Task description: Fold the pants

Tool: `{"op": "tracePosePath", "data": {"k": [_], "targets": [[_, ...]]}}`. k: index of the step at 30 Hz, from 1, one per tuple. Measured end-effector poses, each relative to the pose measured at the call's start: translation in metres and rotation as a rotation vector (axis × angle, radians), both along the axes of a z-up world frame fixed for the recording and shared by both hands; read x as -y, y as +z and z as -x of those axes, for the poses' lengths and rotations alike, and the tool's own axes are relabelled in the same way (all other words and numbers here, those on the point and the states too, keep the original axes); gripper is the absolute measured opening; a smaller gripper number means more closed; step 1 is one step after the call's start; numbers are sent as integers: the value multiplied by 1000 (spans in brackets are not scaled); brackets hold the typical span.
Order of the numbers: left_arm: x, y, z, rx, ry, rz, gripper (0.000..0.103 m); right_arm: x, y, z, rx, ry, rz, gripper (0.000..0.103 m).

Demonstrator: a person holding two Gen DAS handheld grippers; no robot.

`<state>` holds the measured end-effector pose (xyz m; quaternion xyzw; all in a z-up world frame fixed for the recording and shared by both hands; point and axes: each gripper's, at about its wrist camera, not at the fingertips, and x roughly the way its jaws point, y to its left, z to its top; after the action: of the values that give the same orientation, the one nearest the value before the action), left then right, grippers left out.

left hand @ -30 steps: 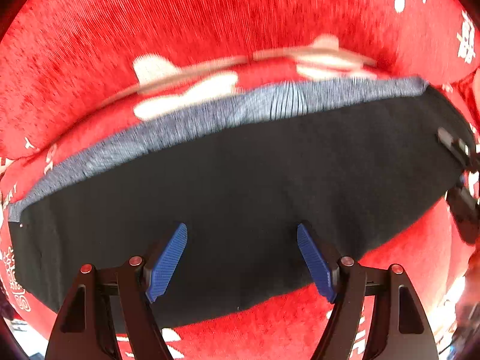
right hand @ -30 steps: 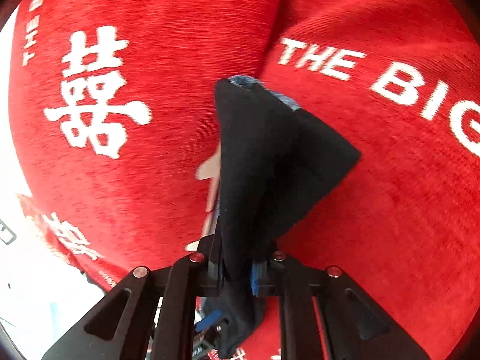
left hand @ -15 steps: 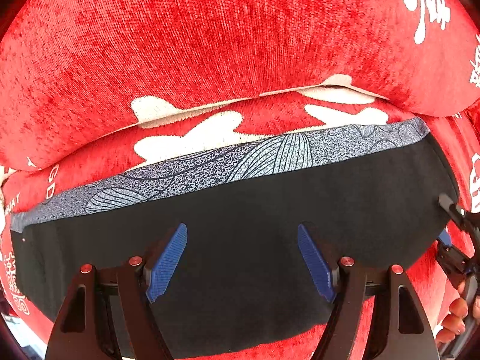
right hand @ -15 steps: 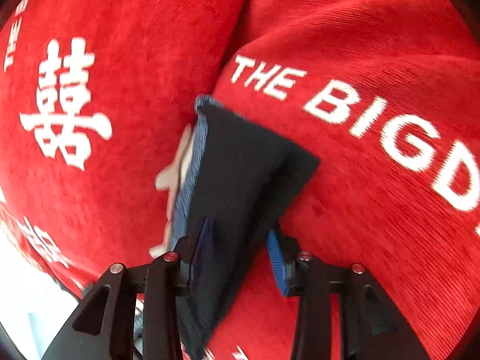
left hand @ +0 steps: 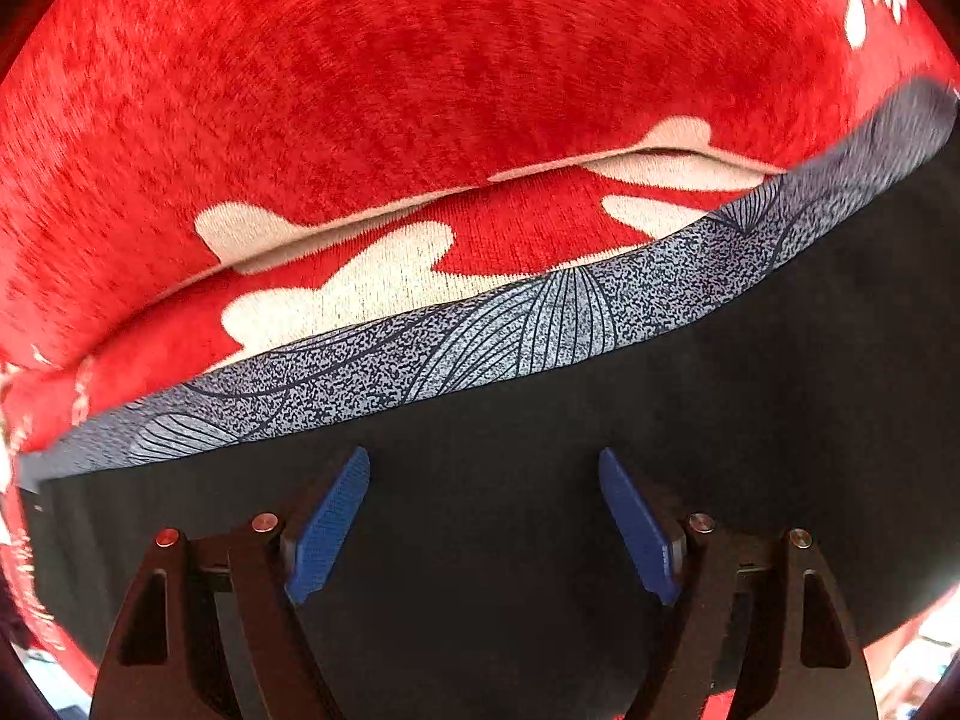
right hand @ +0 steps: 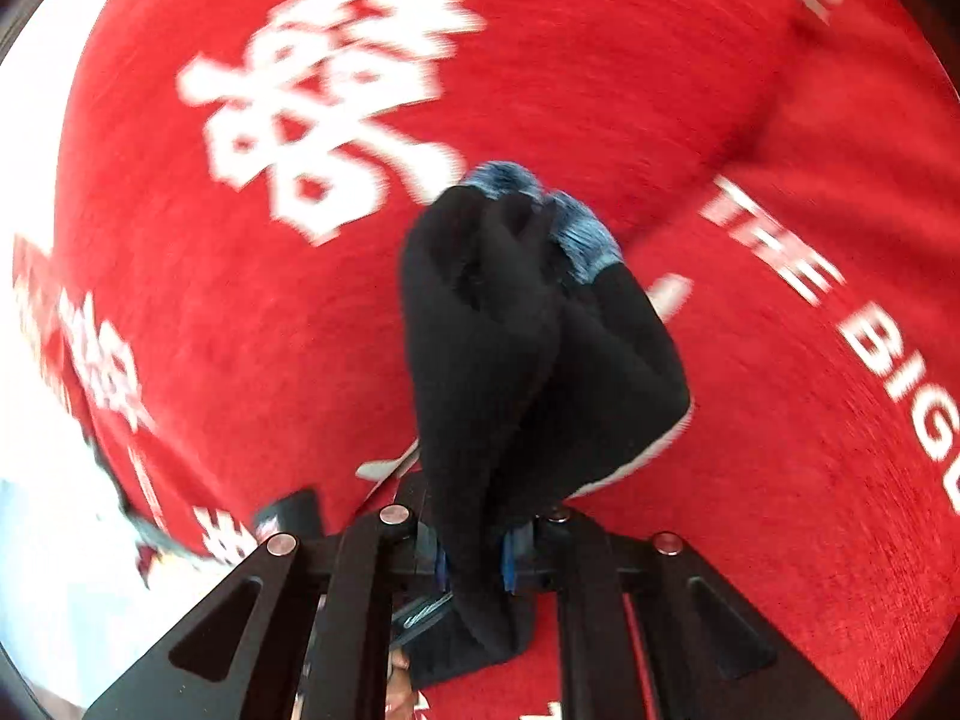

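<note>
The pants (right hand: 528,372) were clamped, bunched, by the right gripper (right hand: 474,558) at lower centre; the left gripper (left hand: 483,516) was spread wide, empty; a fold-over seemingly awaited.

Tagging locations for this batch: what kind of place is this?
Probably a home, on a sofa or bed: a red plush cover with white wedding characters, seemingly over cushions, with black pants spread on it.

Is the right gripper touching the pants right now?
Touching. The right wrist view shows the right gripper shut on a bunch of the black pants, cloth pinched between its fingers.
</note>
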<state>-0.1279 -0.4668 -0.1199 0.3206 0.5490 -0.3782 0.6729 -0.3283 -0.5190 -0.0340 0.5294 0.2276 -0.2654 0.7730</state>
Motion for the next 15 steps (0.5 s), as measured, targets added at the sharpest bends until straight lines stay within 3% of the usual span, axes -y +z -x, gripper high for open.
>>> {"op": "tracePosePath", "data": {"k": [3,8,11,15], "targets": [[-13,16,-23,-51,34,47,80,-20,30,-35,-72,112,119,13],[-72,54,-86,28,135,123,80,-78,65,-104,-277,346,363,13],[-123,65,-138,74,217,110,80,-122,50,-147,-382,448,430,14],[-183,59,-179,118,251,45,80,-186,-7,-205,-543,575,459,22]]}}
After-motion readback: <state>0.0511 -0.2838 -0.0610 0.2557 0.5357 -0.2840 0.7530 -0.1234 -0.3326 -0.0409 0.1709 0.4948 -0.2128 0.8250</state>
